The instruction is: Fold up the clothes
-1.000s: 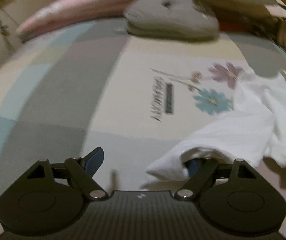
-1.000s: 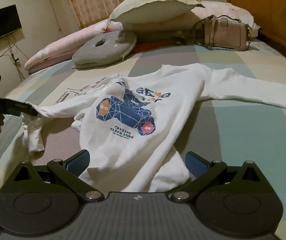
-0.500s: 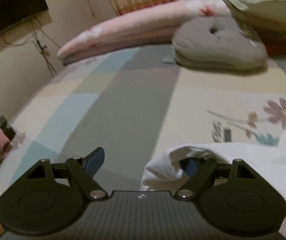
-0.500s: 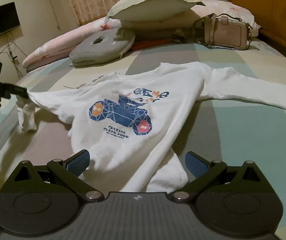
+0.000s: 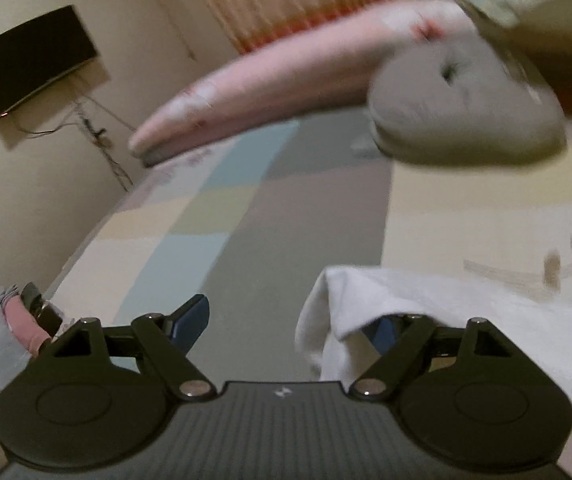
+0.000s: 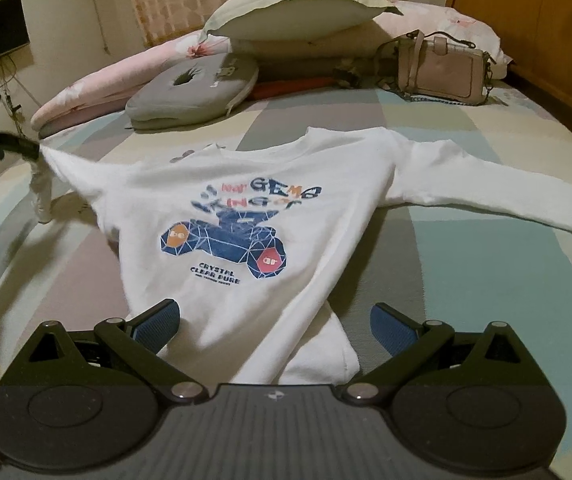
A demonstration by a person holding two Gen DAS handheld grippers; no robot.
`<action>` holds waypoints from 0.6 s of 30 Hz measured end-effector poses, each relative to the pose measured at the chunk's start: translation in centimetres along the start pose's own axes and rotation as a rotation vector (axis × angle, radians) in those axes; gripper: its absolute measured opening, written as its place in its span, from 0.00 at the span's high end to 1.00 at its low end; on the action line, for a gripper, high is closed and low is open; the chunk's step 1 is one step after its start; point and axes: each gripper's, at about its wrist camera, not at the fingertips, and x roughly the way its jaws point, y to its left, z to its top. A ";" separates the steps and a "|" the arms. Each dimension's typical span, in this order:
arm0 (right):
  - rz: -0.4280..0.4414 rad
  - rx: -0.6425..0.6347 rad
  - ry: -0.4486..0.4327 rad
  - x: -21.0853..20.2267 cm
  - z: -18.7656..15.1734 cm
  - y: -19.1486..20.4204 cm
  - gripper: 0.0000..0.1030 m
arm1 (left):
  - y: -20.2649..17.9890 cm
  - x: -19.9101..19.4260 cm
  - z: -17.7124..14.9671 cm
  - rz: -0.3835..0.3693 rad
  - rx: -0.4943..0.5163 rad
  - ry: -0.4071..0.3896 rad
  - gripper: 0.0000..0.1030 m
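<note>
1. Checked bedspread [image 6: 486,264] fills both views; one grey ring cushion [image 6: 194,88] and one handbag [image 6: 442,70] sit at the top of the frame.
2. One white sweatshirt [image 6: 270,184] lies centre, print up.
3. Left gripper [image 5: 286,320] stands wide, one sleeve [image 5: 466,312] draped over its right finger.
4. Right gripper [image 6: 274,320] is wide, empty, above the hem.

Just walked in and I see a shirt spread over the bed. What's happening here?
A person is laying out a white sweatshirt on the bed before folding it. The left tongs are open, with the end of one sleeve draped over one finger and drawn out to the side. The right tongs are open over the hem, gripping nothing. The other sleeve lies flat, and the print faces up.
</note>
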 end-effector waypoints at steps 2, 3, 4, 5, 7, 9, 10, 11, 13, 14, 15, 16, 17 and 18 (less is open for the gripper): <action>-0.007 0.001 -0.006 -0.5 0.1 0.2 0.00 | 0.0 0.3 -0.8 -0.011 0.023 0.028 0.20; -0.011 0.001 -0.008 -0.7 0.1 0.4 0.00 | 0.2 0.5 -1.3 -0.017 0.028 0.041 0.20; -0.012 0.000 -0.009 -1.0 0.1 0.6 0.00 | 0.5 0.5 -1.7 -0.041 0.026 0.050 0.21; -0.013 -0.003 -0.011 -1.2 0.1 0.8 0.00 | 0.9 0.5 -2.2 -0.066 0.023 0.058 0.21; -0.012 -0.012 -0.018 -1.8 0.0 1.5 0.00 | 1.4 0.0 -3.0 -0.094 0.027 0.053 0.21; -0.013 -0.022 -0.026 -2.3 0.0 2.2 0.00 | 1.8 -0.5 -4.0 -0.141 0.045 0.051 0.20; -0.012 -0.027 -0.030 -2.6 0.0 2.6 0.00 | 1.9 -1.0 -4.6 -0.160 0.053 0.047 0.20; -0.010 -0.033 -0.034 -2.9 -0.1 3.0 0.00 | 1.9 -1.5 -5.1 -0.175 0.068 0.043 0.20; -0.007 -0.047 -0.041 -3.5 -0.3 3.9 0.00 | 1.7 -2.4 -6.1 -0.202 0.100 0.032 0.20; -0.007 -0.054 -0.045 -3.9 -0.4 4.4 0.00 | 1.7 -2.8 -6.6 -0.215 0.117 0.025 0.20; -0.007 -0.063 -0.050 -4.3 -0.5 4.8 0.00 | 1.6 -3.2 -7.1 -0.228 0.133 0.017 0.20; -0.008 -0.072 -0.055 -4.8 -0.6 5.3 0.00 | 1.5 -3.6 -7.5 -0.239 0.142 0.010 0.20; -0.010 -0.081 -0.061 -5.2 -0.7 5.7 0.00 | 1.5 -4.1 -8.0 -0.249 0.147 0.005 0.20; -0.014 -0.089 -0.068 -5.7 -0.9 6.1 0.00 | 1.5 -4.5 -8.4 -0.262 0.150 0.002 0.20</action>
